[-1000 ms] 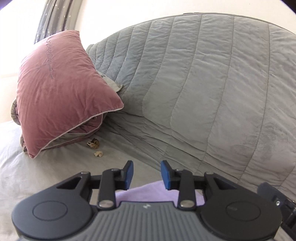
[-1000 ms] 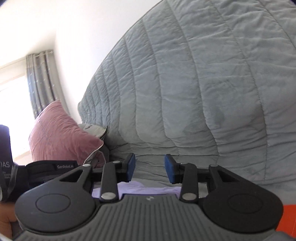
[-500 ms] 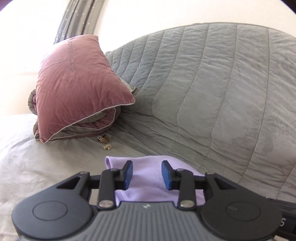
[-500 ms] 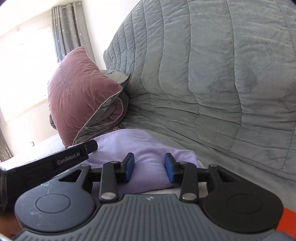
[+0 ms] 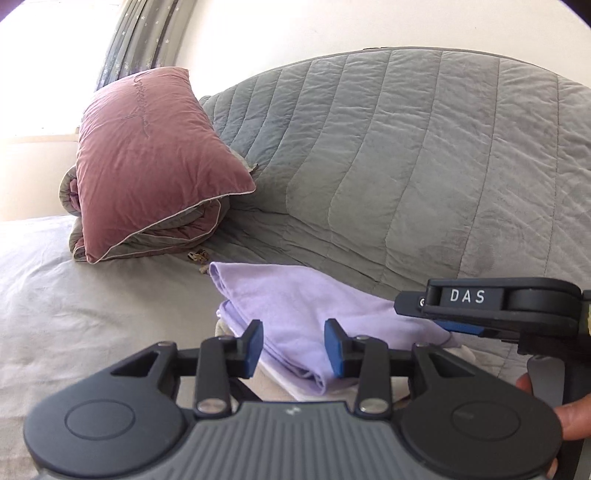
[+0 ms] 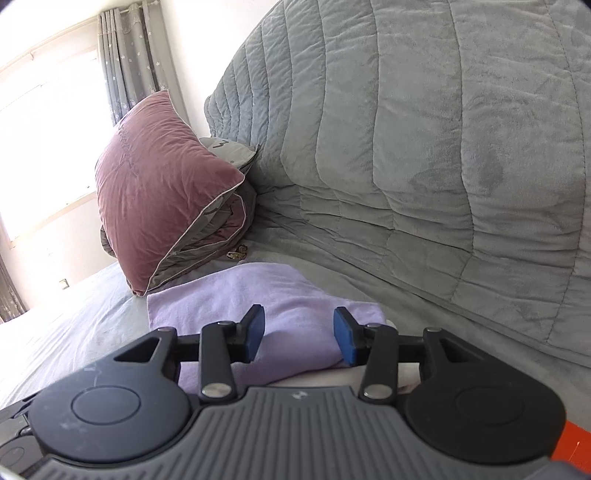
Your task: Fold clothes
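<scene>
1. Left wrist view. Surface: pale grey sheet; quilted grey cover behind; mauve pillow on a folded duvet; starred curtain. Item: lilac garment, folded, lying flat against the quilt's base. Left gripper spread, empty, above the garment's near edge. Right gripper enters side-on at the far corner; its jaw state cannot be told. Small brown scraps unidentifiable.
2. Right wrist view. Same sheet, quilt, pillow, curtain. Garment smooth, near edge hidden. Right gripper spread, empty.
</scene>
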